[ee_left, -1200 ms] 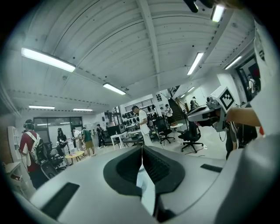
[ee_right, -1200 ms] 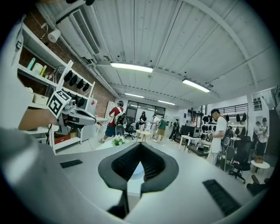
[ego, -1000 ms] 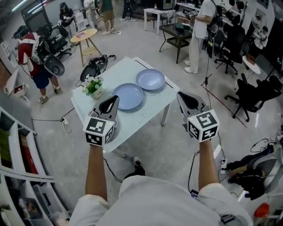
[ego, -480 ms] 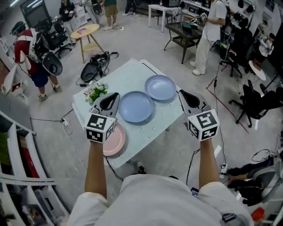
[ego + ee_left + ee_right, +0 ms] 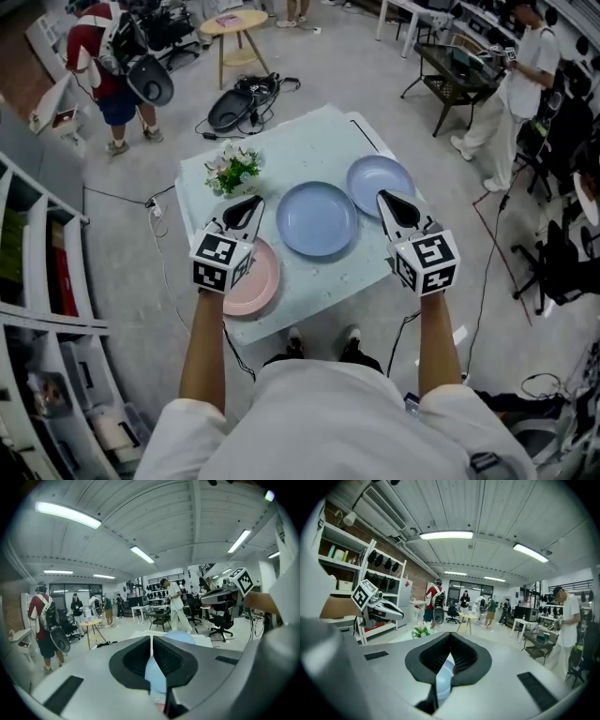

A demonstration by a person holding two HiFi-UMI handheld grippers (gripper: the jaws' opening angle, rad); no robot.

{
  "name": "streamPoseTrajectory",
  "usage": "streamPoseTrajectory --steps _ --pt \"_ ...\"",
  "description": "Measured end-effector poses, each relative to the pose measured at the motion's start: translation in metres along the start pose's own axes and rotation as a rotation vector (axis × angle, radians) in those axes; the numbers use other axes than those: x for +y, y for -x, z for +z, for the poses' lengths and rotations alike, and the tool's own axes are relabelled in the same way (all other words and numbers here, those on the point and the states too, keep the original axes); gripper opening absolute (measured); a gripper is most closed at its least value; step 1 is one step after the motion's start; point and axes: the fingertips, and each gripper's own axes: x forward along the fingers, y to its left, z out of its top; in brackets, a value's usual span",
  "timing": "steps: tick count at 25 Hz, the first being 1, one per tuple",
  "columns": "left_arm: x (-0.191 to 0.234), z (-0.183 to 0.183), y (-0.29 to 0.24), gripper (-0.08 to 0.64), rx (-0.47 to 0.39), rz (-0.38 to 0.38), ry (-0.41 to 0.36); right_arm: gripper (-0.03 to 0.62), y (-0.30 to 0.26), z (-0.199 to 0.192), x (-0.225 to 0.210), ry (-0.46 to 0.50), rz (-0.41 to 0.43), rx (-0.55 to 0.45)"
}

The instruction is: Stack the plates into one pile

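potted flowers (image 5: 232, 172), round yellow table (image 5: 238, 21), black bag (image 5: 234, 107)

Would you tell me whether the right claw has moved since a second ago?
Yes: the right claw moved from over the floor to the table's edge.

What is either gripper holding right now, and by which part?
Nothing is held. The left gripper and the right gripper both have their jaws shut with nothing between them.

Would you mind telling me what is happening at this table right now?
A person holds a tool in each hand above a white table. The left tool and right tool are both shut and empty. Three plates lie unstacked in a row: a pink plate, a middle blue plate and a right blue plate.
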Motion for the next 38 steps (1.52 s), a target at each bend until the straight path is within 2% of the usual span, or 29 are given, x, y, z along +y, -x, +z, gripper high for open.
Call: streamPoseTrajectory --steps 2,5,9,17,23,29,30,33,38 --pt "-0.003 -0.020 0.003 0.023 0.043 0.039 0.059 0.015 -0.014 -0.008 0.007 0.008 0.082 0.021" --pt "-0.004 -0.044 -0.002 0.031 0.083 0.081 0.119 0.014 -0.030 -0.018 0.008 0.018 0.153 0.042" --pt "-0.013 -0.094 -0.009 0.101 0.170 0.119 0.187 0.014 -0.049 -0.050 0.015 0.009 0.227 0.085" --pt "-0.059 -0.193 -0.023 0.155 0.358 0.122 0.289 0.012 -0.058 -0.102 0.032 -0.011 0.334 0.169" --pt "-0.097 -0.257 -0.041 0.203 0.545 0.068 0.283 0.015 -0.059 -0.137 0.033 -0.024 0.350 0.239" --pt "-0.107 -0.293 -0.045 0.199 0.669 0.122 0.227 0.015 -0.050 -0.154 0.028 -0.017 0.344 0.267" --pt "-0.107 -0.295 -0.045 0.195 0.676 0.134 0.214 0.015 -0.049 -0.156 0.027 -0.018 0.341 0.272" --pt "-0.102 -0.296 -0.043 0.112 0.673 0.151 0.210 0.015 -0.046 -0.160 0.024 -0.015 0.324 0.288" --pt "-0.101 -0.285 -0.035 0.096 0.643 0.117 0.229 0.015 -0.045 -0.158 0.021 -0.022 0.297 0.286"
